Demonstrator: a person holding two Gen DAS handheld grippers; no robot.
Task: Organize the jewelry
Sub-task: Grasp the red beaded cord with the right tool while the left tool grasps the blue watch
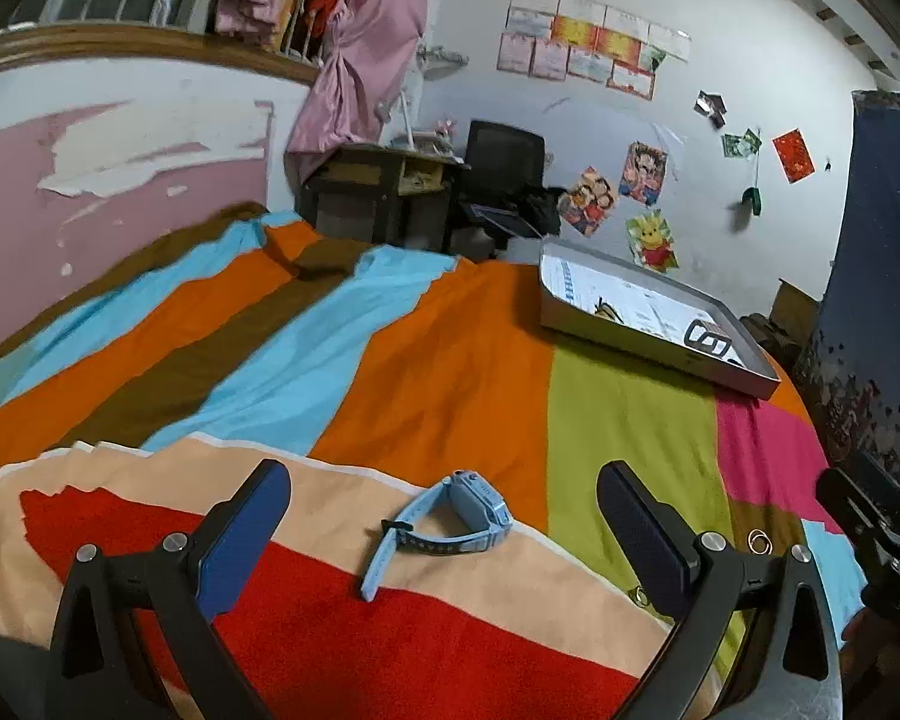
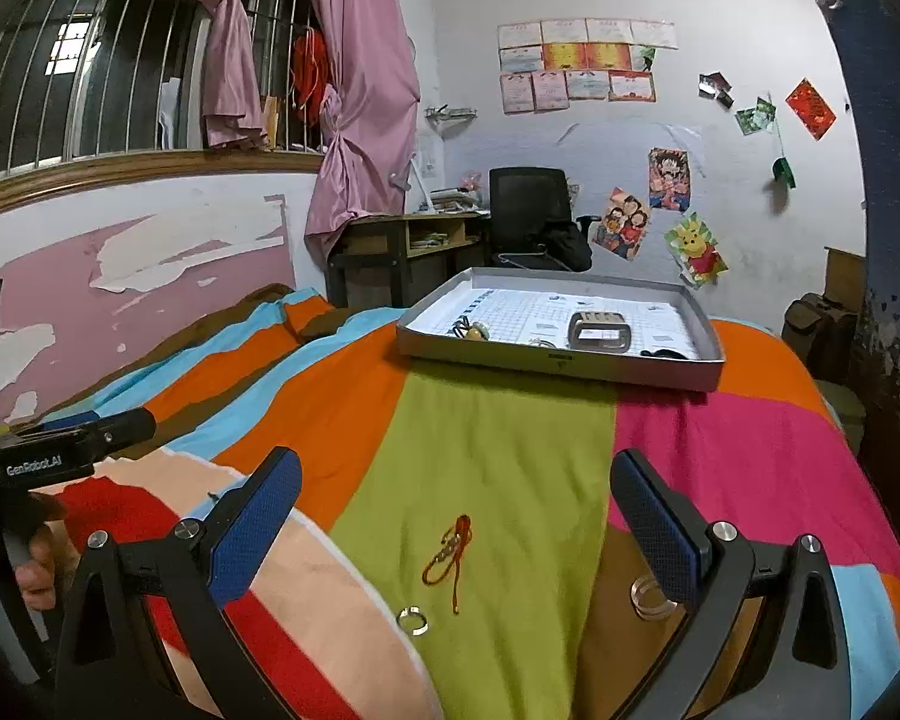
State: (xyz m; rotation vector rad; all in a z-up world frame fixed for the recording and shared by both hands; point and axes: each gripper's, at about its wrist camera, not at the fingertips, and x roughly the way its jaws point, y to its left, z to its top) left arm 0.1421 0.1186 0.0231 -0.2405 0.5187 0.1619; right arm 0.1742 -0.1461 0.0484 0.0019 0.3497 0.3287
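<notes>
A light blue watch [image 1: 450,519] lies on the red and peach towel [image 1: 330,618], between the wide-open fingers of my left gripper [image 1: 444,534]. My right gripper [image 2: 456,522] is open above a red cord bracelet [image 2: 447,558] on the green stripe. A silver ring [image 2: 412,620] lies just below the bracelet. A clear bangle [image 2: 648,599] rests by the right finger. The grey tray [image 2: 558,369] farther up the bed holds a metal buckle-like piece [image 2: 600,333] and small trinkets. A small ring [image 1: 759,542] shows beside the left gripper's right finger.
The bed carries a striped spread [image 1: 450,372] in orange, blue, brown, green and pink. A desk [image 2: 402,252] and black chair [image 2: 531,213] stand beyond the bed. A hand holds the other gripper's handle [image 2: 36,468] at the left edge.
</notes>
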